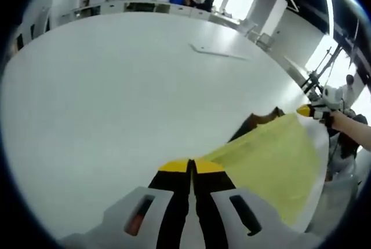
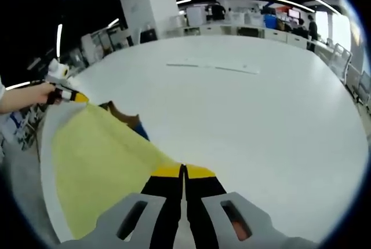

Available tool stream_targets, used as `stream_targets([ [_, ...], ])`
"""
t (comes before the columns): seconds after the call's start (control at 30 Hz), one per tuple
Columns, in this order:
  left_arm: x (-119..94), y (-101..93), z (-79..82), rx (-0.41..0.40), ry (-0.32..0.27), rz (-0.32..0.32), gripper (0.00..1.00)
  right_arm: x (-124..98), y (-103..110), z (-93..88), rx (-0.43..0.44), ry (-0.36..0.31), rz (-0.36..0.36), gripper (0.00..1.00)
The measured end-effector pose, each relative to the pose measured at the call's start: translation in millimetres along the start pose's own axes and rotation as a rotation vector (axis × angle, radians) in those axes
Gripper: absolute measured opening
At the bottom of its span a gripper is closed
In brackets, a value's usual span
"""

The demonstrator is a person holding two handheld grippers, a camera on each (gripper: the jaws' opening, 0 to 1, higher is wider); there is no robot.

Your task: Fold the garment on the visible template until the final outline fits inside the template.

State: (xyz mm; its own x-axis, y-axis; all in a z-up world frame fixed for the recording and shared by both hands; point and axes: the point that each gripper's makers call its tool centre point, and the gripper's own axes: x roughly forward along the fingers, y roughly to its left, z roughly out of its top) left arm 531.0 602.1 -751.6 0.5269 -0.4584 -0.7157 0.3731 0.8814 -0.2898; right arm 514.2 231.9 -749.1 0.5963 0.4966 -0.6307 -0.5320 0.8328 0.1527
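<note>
1. One yellow garment (image 1: 272, 162), stretched taut above the white table (image 1: 116, 98) near its edge, held by two corners.
2. Left gripper (image 1: 192, 167): jaws pinched together on one corner.
3. Right gripper (image 2: 183, 172): jaws likewise clamped on the opposite corner.
4. Dark brown sheet (image 2: 124, 116), partly covered beneath.

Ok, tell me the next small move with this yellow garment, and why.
Probably carry both corners forward together and lay the raised edge down. The left claw and right claw each pinch a corner of the yellow garment, stretched taut above the white table, with something brown underneath.
</note>
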Motion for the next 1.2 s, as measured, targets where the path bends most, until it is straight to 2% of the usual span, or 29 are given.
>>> stream_targets([
  [0.53, 5, 10.0, 0.2, -0.002, -0.002, 0.02, 0.0, 6, -3, -2.2, -0.015, 0.01, -0.016, 0.01],
  [0.73, 2, 9.1, 3.3, 0.027, -0.01, 0.024, 0.0, 2, 1, 11.1, -0.057, -0.058, -0.002, 0.01],
  [0.83, 0, 5.3, 5.1, 0.031, -0.018, 0.016, 0.0, 0, 1, 15.2, -0.074, -0.072, -0.019, 0.01],
  [1.07, -10, -6.3, 9.8, 0.046, -0.039, -0.003, 0.02, -4, 7, 21.2, -0.103, -0.091, -0.006, 0.02],
  [1.2, -16, -10.3, 10.9, 0.05, -0.046, -0.009, 0.04, -9, 13, 19.6, -0.093, -0.084, 0.001, 0.07],
])
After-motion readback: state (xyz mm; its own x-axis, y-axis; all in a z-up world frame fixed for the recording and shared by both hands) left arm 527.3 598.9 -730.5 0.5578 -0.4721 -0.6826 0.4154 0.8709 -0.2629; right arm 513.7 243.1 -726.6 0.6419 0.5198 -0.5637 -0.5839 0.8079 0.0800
